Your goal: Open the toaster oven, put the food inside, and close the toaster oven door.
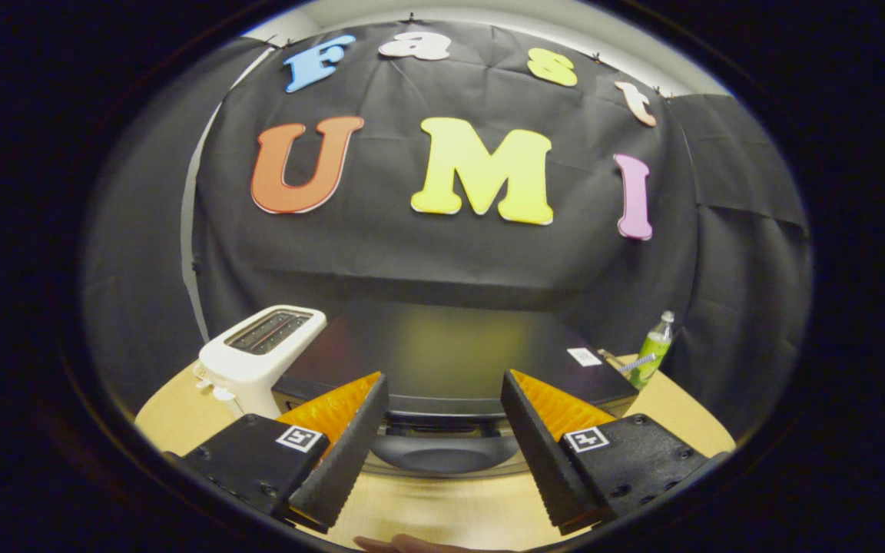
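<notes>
The black toaster oven (450, 353) stands on the wooden table, and I look down on its flat top from just in front of it. My gripper (444, 380) is open, with nothing between its fingers, which are spread wide over the oven's front top edge. Below that edge, between the fingers, is the oven's front (442, 453), a dark curved shape with a bar above it. Whether the door is open or shut cannot be told from this angle.
A white slot toaster (254, 361) stands against the oven's left side. A green bottle (651, 352) stands on the table (681, 415) to the oven's right. A part of a hand (404, 544) lies on the table below the fingers.
</notes>
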Motion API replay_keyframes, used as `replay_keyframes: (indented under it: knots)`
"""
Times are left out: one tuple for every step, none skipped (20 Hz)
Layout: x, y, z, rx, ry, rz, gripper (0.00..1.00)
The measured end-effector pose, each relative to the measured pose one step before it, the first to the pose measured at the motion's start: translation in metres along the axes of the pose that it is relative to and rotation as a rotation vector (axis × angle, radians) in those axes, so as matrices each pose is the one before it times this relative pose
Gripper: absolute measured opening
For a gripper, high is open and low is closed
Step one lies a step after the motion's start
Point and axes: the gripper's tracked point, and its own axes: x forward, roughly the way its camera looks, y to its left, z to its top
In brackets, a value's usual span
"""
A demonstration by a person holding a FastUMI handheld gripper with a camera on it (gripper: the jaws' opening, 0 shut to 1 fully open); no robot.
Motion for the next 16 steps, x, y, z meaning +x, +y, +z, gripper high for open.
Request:
replay_keyframes:
  knots:
    - [0.00083, 0.00218, -0.00330, 0.02747, 0.00862, 0.03198, 0.99]
    - [0.00008, 0.00012, -0.00387, 0.01529, 0.01708, 0.00589, 0.98]
    - [0.00073, 0.00111, -0.00435, -0.00704, 0.01970, 0.00767, 0.97]
    - [0.00110, 0.00083, -0.00663, 0.00084, 0.02762, 0.01076, 0.96]
    - [-0.00103, 0.00081, -0.00364, 0.00991, 0.00271, 0.00399, 0.96]
    - [-0.00104, -0.00299, 0.00371, -0.00416, -0.00961, -0.01343, 0.96]
    - [0.00077, -0.00050, -0.00292, -0.00328, 0.00820, 0.00178, 0.97]
    - [-0.00123, 0.00020, 0.00161, 0.00614, -0.00590, 0.00045, 0.98]
    - [0.00128, -0.00016, -0.00353, 0.00527, 0.00003, 0.00154, 0.99]
    - [-0.00045, 0.00085, 0.00156, -0.00356, -0.00897, -0.00147, 0.99]
    - [-0.00083, -0.00115, -0.00032, -0.01872, -0.00547, -0.00308, 0.99]
    - [-0.00133, -0.00086, 0.00069, -0.01820, -0.00996, -0.00451, 0.99]
    - [-0.00111, 0.00026, -0.00190, -0.00972, -0.00199, -0.00141, 0.99]
    - [-0.00221, 0.00001, -0.00174, -0.00111, 0.00067, 0.00203, 0.99]
    - [-0.00492, -0.00015, -0.00400, 0.00483, 0.00799, 0.00653, 0.99]
    - [-0.00543, 0.00070, -0.00318, 0.00650, 0.00633, 0.00827, 0.99]
